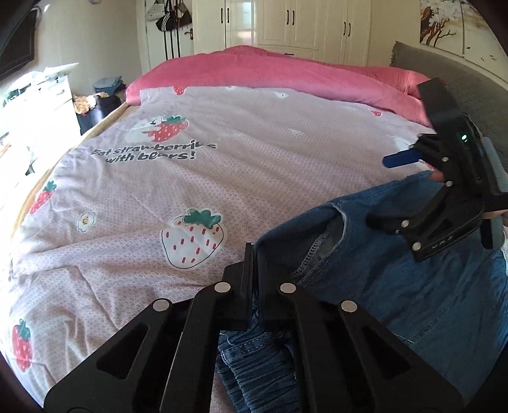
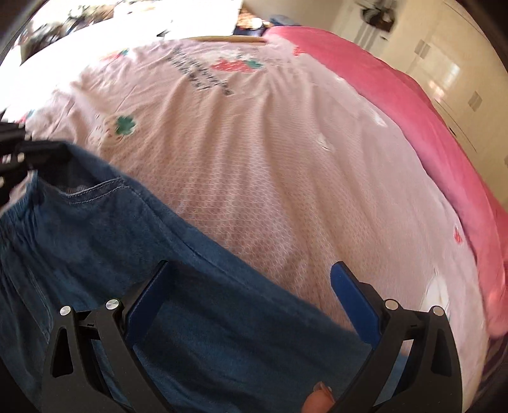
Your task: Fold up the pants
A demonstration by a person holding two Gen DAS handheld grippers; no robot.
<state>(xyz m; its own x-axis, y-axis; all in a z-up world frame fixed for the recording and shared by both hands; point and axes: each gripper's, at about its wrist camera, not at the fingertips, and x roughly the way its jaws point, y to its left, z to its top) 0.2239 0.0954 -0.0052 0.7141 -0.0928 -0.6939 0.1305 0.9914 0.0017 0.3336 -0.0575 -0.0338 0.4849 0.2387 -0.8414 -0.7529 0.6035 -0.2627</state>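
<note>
Blue denim pants lie on the bed's strawberry-print cover, at the lower right of the left wrist view. My left gripper is shut on the pants' edge by the gathered waistband, with denim pinched between its black fingers. My right gripper hovers over the pants farther right, its blue pads apart. In the right wrist view, the right gripper stands open astride the pants, pads not pressing. At the left edge, the left gripper's fingers hold the pants' corner.
A pink blanket is bunched along the far side of the bed. White wardrobes stand behind it, a grey padded headboard at right, white drawers at left. A person's fingertip shows by the right gripper.
</note>
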